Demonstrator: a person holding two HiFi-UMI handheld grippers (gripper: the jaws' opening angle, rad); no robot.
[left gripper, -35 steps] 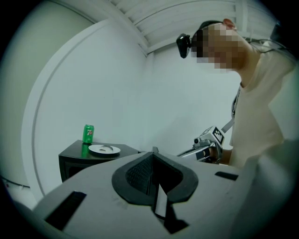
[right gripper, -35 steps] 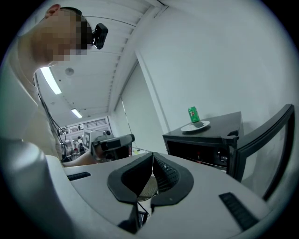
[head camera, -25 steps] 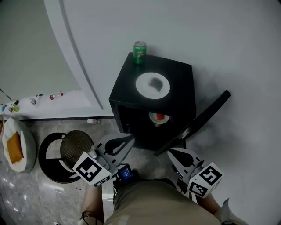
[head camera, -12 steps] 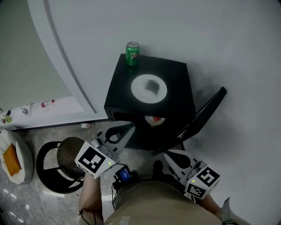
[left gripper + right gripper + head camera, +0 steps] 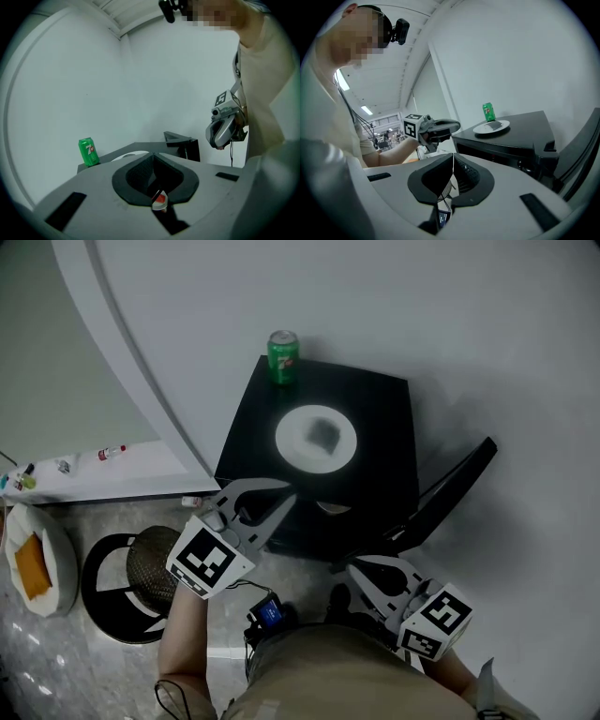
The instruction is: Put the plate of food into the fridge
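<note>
A white plate (image 5: pixel 316 436) with a dark piece of food (image 5: pixel 325 434) sits on top of a small black fridge (image 5: pixel 375 465). The fridge door (image 5: pixel 441 495) hangs open to the right, and something red and white (image 5: pixel 330 508) shows inside. My left gripper (image 5: pixel 281 502) is shut and empty, held in front of the fridge's upper left edge, below the plate. My right gripper (image 5: pixel 361 574) is shut and empty, lower down near the open door. The plate (image 5: pixel 491 127) shows in the right gripper view, with the left gripper (image 5: pixel 452 125) to its left.
A green soda can (image 5: pixel 282 356) stands at the back left corner of the fridge top. On the floor to the left are a round black stand with a mesh dome (image 5: pixel 150 563) and a white cushion with an orange patch (image 5: pixel 36 562). A white wall runs behind.
My left gripper has risen and moved forward toward the fridge's top front edge. The right gripper has barely shifted. The view has moved a little, so less of the fridge's inside shows.
</note>
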